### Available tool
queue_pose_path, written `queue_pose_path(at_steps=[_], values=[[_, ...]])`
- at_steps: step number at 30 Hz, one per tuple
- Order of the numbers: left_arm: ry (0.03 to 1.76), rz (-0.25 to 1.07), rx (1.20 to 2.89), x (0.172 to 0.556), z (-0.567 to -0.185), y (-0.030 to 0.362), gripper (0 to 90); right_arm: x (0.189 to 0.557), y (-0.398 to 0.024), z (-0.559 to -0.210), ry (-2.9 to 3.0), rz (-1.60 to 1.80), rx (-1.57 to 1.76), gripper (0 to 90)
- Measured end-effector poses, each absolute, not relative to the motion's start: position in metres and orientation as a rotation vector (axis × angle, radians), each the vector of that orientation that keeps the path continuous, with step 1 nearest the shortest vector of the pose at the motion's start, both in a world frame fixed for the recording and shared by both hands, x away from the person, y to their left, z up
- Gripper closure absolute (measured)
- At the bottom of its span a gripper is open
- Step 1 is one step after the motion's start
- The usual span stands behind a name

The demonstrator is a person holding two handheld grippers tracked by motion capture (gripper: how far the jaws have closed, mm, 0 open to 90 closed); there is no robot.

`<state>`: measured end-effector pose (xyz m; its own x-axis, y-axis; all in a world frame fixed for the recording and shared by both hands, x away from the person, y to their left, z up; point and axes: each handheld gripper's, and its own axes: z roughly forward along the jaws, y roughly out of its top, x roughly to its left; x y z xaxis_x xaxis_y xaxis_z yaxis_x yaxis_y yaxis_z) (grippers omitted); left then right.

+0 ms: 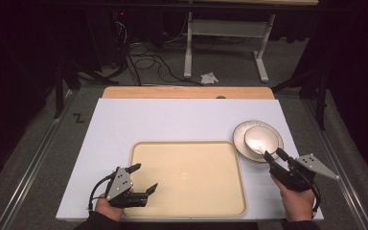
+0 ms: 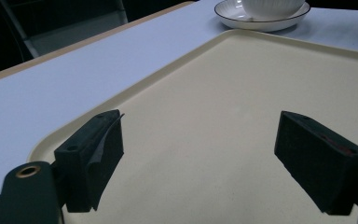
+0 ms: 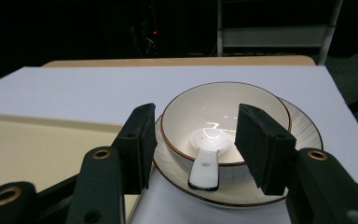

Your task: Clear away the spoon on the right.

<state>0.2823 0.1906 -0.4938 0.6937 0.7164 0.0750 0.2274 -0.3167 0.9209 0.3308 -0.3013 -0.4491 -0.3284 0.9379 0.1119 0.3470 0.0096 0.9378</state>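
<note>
A white bowl (image 1: 260,139) with a dark rim sits on a white plate (image 1: 240,133) at the right of the white table. A white spoon (image 3: 206,163) rests in the bowl, its handle over the near rim. My right gripper (image 1: 275,155) stands just in front of the bowl and plate, open, its jaws apart to either side of the spoon handle without touching it. My left gripper (image 1: 143,178) is open over the near left corner of the beige tray (image 1: 220,148), with nothing between its jaws.
The beige tray (image 2: 242,112) lies at the front middle of the white table top (image 1: 172,120), right beside the plate (image 2: 242,19). Behind the table stand a white frame (image 1: 225,43) and cables (image 1: 148,62) on the floor.
</note>
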Motion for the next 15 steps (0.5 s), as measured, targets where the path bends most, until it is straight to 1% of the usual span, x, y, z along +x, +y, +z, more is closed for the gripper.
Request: queue_pose_path(at_steps=[5, 8, 15], values=[[0.735, 0.591, 1.874, 0.282, -0.494, 0.191, 15.9, 0.337, -0.305, -0.456, 1.660, 1.373, 1.429, 48.5], [0.739, 0.592, 1.871, 0.282, -0.493, 0.191, 15.9, 0.337, -0.310, -0.462, 1.655, 1.425, 1.503, 50.3], [0.735, 0.593, 1.877, 0.282, -0.493, 0.191, 15.9, 0.336, -0.318, -0.470, 1.661, 1.473, 1.559, 51.1]])
